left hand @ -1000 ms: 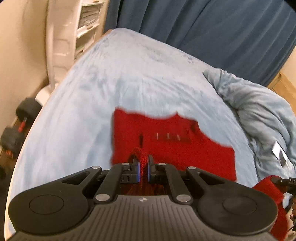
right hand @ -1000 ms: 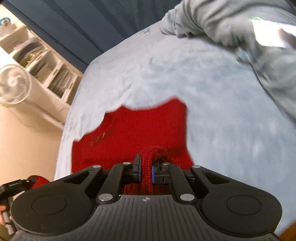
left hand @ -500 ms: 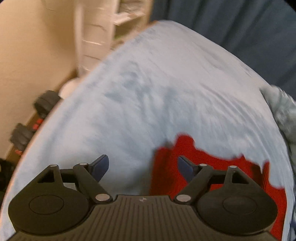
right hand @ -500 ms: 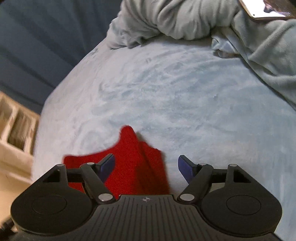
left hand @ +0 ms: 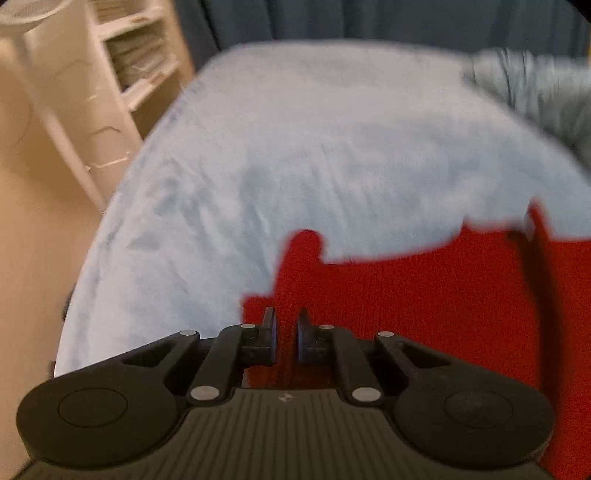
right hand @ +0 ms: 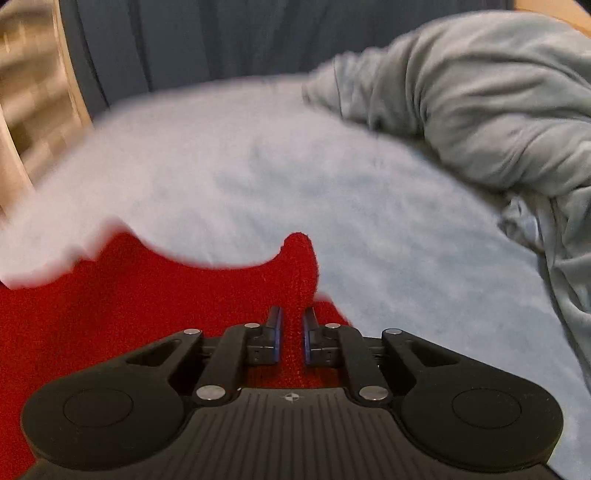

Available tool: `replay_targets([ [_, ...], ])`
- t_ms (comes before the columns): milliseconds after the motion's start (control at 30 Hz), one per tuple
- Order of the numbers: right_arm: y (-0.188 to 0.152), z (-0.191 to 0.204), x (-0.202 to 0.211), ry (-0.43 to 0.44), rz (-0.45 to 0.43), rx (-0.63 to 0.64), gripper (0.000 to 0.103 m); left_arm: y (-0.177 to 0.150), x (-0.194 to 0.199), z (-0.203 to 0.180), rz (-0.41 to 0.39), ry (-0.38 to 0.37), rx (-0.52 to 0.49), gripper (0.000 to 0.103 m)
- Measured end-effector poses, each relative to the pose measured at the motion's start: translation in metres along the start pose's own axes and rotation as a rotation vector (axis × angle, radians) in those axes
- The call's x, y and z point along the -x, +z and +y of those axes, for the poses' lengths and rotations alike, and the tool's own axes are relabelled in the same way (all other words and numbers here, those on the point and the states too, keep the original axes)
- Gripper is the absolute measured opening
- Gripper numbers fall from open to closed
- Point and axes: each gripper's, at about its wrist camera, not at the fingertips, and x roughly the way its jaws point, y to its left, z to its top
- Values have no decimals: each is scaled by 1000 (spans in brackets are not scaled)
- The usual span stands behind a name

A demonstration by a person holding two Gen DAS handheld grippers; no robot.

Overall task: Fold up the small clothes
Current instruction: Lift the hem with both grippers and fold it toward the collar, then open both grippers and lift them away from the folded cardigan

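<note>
Red knitted garment [left hand: 424, 295] lies spread on a pale blue fleecy bed cover [left hand: 314, 147], and both hand-held grippers have hold of it at opposite ends. Seen from the left wrist, the left gripper [left hand: 285, 334] has its two blue-padded jaws drawn nearly together with a raised fold of the red knit pinched between them; the fold runs forward from the jaws and ends in a small rounded tip, while the bulk of the cloth stretches away to the right of this gripper. Seen from the right wrist, the right gripper [right hand: 292, 338] is likewise closed on a ridge of the same red knitted garment [right hand: 129, 306], which stands up between the pads and ends in a rounded peak just ahead of them; here the cloth spreads away to the left. Ahead and to the right of the right gripper a crumpled grey-green blanket [right hand: 480, 103] is heaped on the cover. Beyond the bed hangs a dark blue curtain [left hand: 369, 18], and a white shelf unit [left hand: 122, 66] stands ahead and to the left of the left gripper. Both views are blurred.
</note>
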Motion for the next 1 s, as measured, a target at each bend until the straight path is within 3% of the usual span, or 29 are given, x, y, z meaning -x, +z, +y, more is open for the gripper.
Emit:
replay_targets([
  [100,16,-23,42,91,-88,-130,11,6,16,39,-42,-30,124,10],
  [167,15,-41,42,95,-82,-204,11,1,1,54,-4,-20,179,10],
  [300,-6,-51,-19,-22,100,-225,11,-9,-42,42,85,-19,188,11],
  [367,-22,-60,-45,-42,172,-271,12,-11,-51,38,83,-8,191,17],
  [400,-26,-64,-48,-31,166,-303,13,-11,-53,39,76,1,192,26],
  [433,-26,-66,-47,-24,152,-321,14,-11,-54,40,71,16,190,45],
  [467,-25,-67,-46,-16,143,-326,15,-11,-53,41,62,38,184,55],
  [500,-24,-68,-43,-14,133,-320,18,-12,-50,44,49,64,175,74],
  [533,-25,-67,-40,-17,127,-314,28,-15,-48,47,41,87,174,87],
  [567,-27,-69,-36,-25,118,-313,37,-19,-45,52,33,101,176,89],
  [600,-28,-71,-32,-35,103,-322,40,-22,-44,57,33,98,179,89],
  [667,-31,-78,-23,-36,78,-340,40,-31,-39,65,44,100,187,91],
  [733,-36,-77,-10,-73,66,-325,40,-34,-39,73,71,129,220,100],
  [900,-42,-80,8,-134,25,-285,40,-27,-36,100,101,65,458,101],
  [1000,-33,-71,17,-94,-44,-269,40,-15,-34,95,54,47,431,101],
])
